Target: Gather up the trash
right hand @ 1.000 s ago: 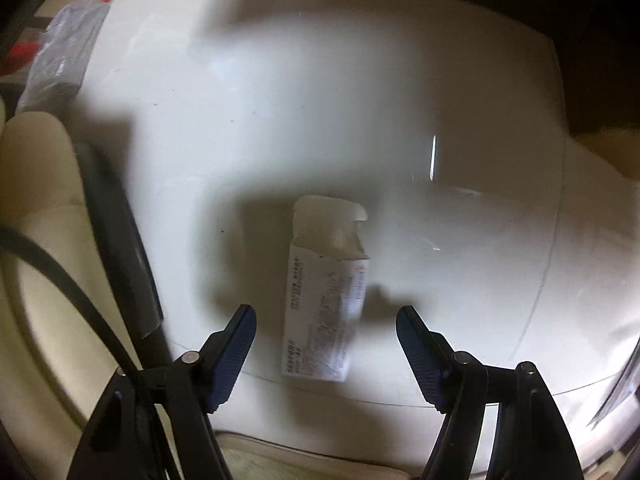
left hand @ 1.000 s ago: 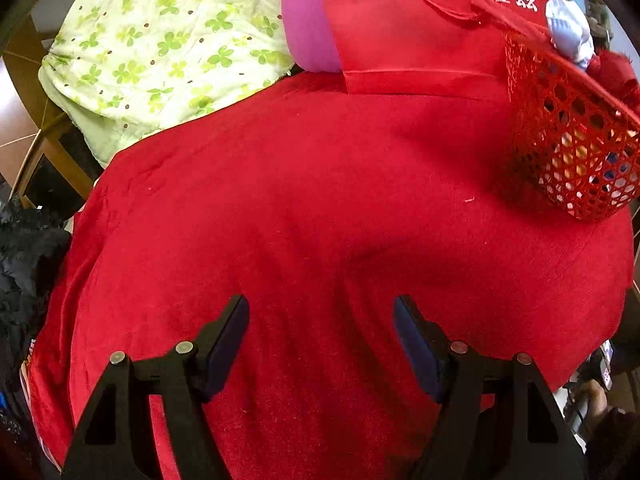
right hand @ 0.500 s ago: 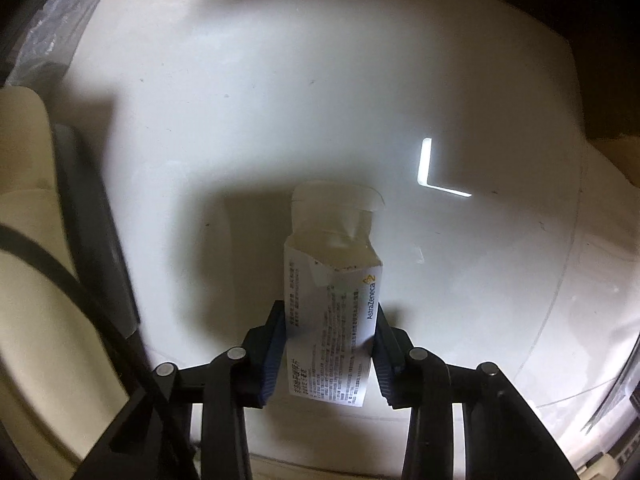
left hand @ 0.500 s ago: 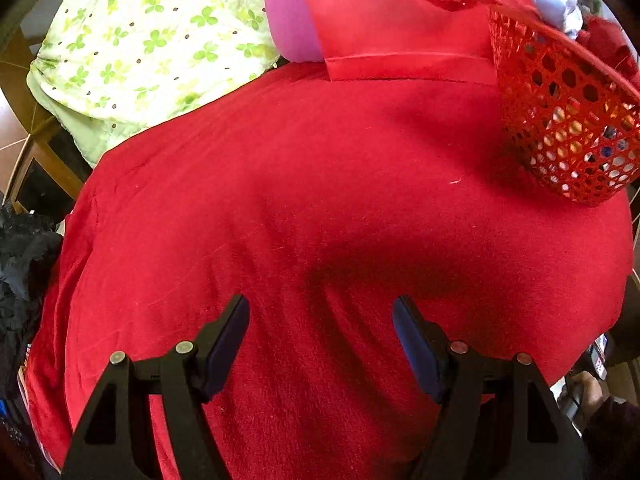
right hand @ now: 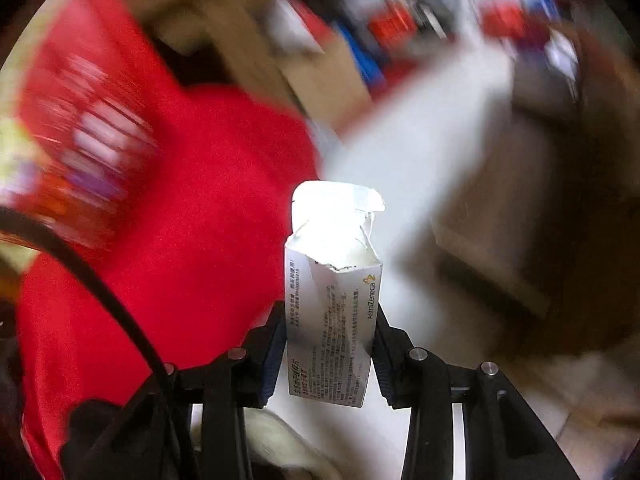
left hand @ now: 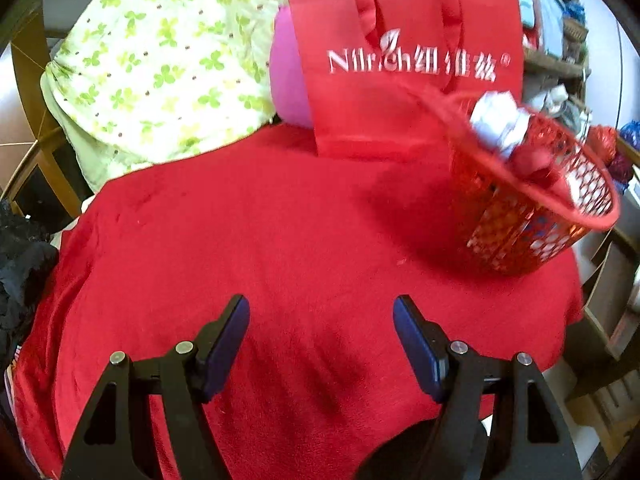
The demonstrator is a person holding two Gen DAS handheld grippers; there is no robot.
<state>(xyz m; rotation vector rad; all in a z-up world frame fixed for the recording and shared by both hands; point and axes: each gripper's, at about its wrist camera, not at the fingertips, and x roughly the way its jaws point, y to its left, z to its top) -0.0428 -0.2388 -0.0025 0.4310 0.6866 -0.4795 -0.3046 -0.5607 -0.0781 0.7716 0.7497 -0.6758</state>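
Note:
My right gripper (right hand: 330, 316) is shut on an opened white medicine carton (right hand: 332, 300) and holds it upright in the air; the view behind it is motion-blurred. My left gripper (left hand: 321, 312) is open and empty, hovering over a red cloth (left hand: 260, 240). A red mesh basket (left hand: 532, 208) stands at the cloth's right edge, to the right of and beyond the left gripper, with crumpled white paper (left hand: 500, 120) in it.
A red tote bag (left hand: 404, 60) with white lettering leans at the back, with a pink cushion (left hand: 288, 76) and a green floral quilt (left hand: 160, 60) to its left. The red cloth shows blurred at the left of the right wrist view (right hand: 180, 220). Shelves stand at far right.
My right gripper closed on the carton, lifted it off the white surface and swung toward the red cloth. My left gripper pulled back slightly; more of the bag and basket now shows.

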